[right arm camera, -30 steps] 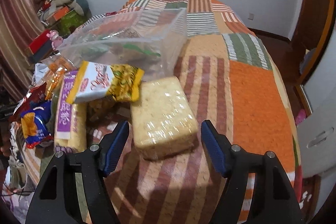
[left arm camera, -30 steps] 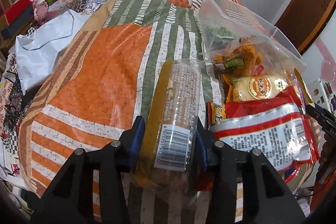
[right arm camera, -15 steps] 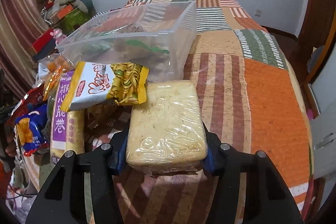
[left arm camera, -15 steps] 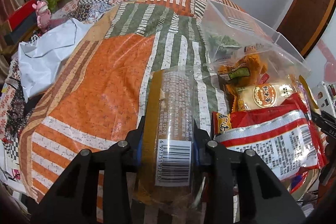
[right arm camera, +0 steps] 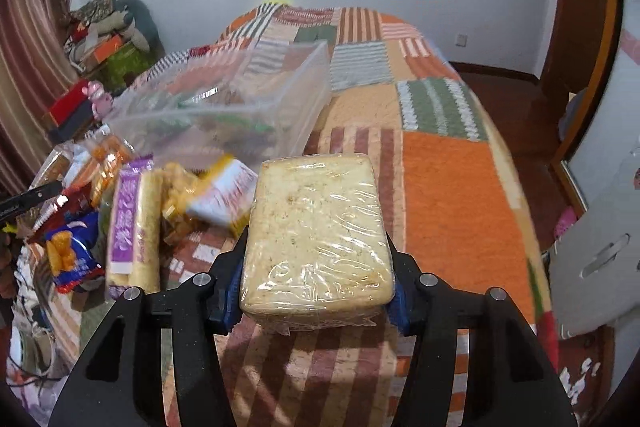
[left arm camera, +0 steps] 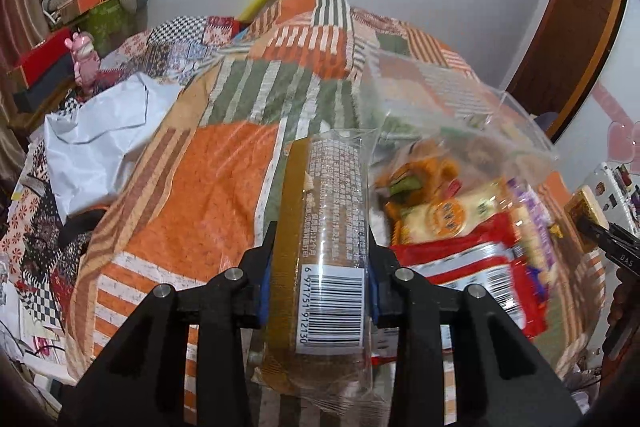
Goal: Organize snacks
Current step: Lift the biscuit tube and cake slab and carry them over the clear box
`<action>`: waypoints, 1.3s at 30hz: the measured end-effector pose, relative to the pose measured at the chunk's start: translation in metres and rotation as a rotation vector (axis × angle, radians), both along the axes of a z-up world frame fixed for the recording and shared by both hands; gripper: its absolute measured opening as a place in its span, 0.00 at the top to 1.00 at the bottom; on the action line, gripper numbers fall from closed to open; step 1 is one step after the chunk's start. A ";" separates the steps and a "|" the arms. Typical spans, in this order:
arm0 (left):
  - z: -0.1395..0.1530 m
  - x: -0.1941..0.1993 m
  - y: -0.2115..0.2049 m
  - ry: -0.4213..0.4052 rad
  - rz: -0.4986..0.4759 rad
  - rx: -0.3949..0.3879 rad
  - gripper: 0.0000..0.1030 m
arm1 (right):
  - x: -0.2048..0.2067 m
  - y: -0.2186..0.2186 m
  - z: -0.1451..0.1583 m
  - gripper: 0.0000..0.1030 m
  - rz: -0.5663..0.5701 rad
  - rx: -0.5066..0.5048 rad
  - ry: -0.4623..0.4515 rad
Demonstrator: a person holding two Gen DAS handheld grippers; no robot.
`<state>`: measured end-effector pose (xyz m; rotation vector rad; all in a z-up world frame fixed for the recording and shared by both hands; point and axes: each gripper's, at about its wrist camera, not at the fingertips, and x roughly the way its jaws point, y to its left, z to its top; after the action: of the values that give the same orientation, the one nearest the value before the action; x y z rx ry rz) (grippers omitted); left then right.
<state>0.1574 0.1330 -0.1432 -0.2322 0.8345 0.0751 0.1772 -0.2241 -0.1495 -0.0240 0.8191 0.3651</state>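
My left gripper (left arm camera: 318, 279) is shut on a long clear-wrapped brown snack pack with a barcode (left arm camera: 326, 251) and holds it above the quilt. My right gripper (right arm camera: 314, 287) is shut on a pale yellow wrapped cake block (right arm camera: 316, 227), lifted off the bed. A clear plastic bin (right arm camera: 224, 107) stands beyond both; it also shows in the left wrist view (left arm camera: 452, 115). Loose snack packets lie in front of it: a red bag (left arm camera: 476, 267), a purple-labelled pack (right arm camera: 134, 227), a blue bag (right arm camera: 72, 255).
A patchwork quilt (right arm camera: 448, 195) covers the bed. A white plastic bag (left arm camera: 96, 139) lies at the left bed edge. Boxes and a pink toy (left arm camera: 82, 59) are stacked against the left wall. A wooden door (right arm camera: 580, 39) is on the right.
My right gripper closed on the cake block and raised it. My left gripper tightened on the brown snack pack and lifted it; both views tilted up toward the far wall.
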 end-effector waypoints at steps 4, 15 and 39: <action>0.016 0.002 -0.006 -0.028 -0.019 -0.001 0.66 | -0.001 0.001 0.013 0.50 0.000 0.016 -0.039; 0.049 0.026 -0.029 -0.095 -0.092 0.004 0.66 | 0.008 0.017 0.039 0.50 0.041 0.045 -0.133; 0.056 0.126 -0.079 -0.096 -0.177 -0.020 0.66 | 0.053 0.054 0.056 0.50 0.107 0.057 -0.208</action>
<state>0.2838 0.0541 -0.0869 -0.1785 0.7571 -0.1094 0.2299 -0.1699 -0.0933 -0.0519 0.6025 0.4785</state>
